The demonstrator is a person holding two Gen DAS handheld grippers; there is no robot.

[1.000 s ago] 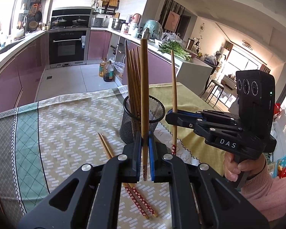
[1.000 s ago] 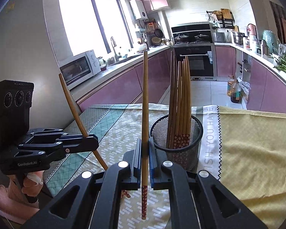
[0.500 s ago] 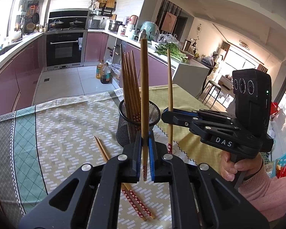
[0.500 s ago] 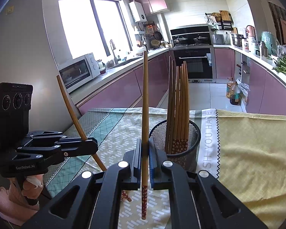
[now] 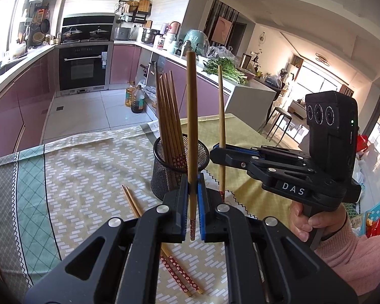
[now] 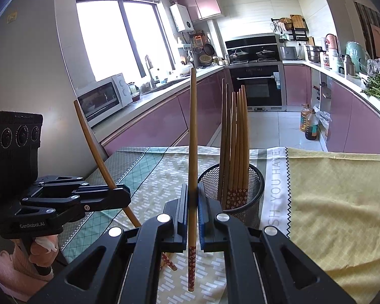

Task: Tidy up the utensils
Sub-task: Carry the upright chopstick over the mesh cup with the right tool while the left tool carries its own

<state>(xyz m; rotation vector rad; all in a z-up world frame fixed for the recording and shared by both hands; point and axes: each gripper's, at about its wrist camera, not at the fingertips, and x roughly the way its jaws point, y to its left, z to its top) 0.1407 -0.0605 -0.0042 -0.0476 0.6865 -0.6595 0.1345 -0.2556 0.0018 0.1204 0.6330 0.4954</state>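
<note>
Chopsticks stood nearer the mesh holder (image 5: 179,167) than a second before, both grippers having edged toward it. The left hand-held gripper (image 5: 193,197) pinched one chopstick (image 5: 192,131) upright just in front of the holder, red-patterned end down; the right hand-held gripper (image 6: 193,202) clamped a second chopstick (image 6: 193,139) upright beside the rim. Inside the holder, a bundle of chopsticks (image 5: 168,116) leaned together, patterned ends down. Two loose chopsticks (image 5: 164,250) lay side by side on the desk's patterned cloth (image 5: 83,177).
</note>
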